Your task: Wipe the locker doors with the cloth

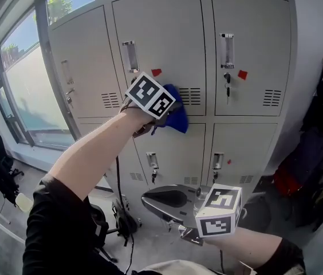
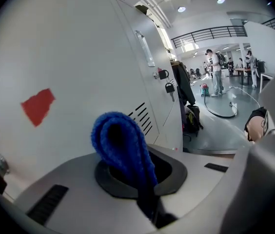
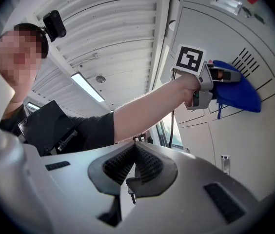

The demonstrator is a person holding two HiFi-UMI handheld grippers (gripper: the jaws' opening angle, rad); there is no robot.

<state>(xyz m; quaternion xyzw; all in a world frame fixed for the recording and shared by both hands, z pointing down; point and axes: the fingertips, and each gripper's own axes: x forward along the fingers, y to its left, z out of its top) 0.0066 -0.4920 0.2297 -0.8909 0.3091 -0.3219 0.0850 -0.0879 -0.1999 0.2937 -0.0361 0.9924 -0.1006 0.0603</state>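
There, the left claw (image 1: 160, 114) was clamped on the blue cloth (image 1: 176, 118), pressed against the upper middle locker door (image 1: 161, 39) beside its vents (image 1: 190, 96); the right claw (image 3: 131, 165) hung low, jaws together, empty.

Was lit by daylight from a tall window (image 1: 18, 90) at the left, trees (image 1: 58, 4) beyond. Had a pale grey floor (image 1: 150, 242) and dark coats (image 1: 322, 125) hung against a white wall (image 1: 316, 22). Carried a ribbed ceiling (image 3: 108, 28) with a strip light (image 3: 86, 87); opened, perhaps, onto a hall under a railed balcony (image 2: 210, 33).
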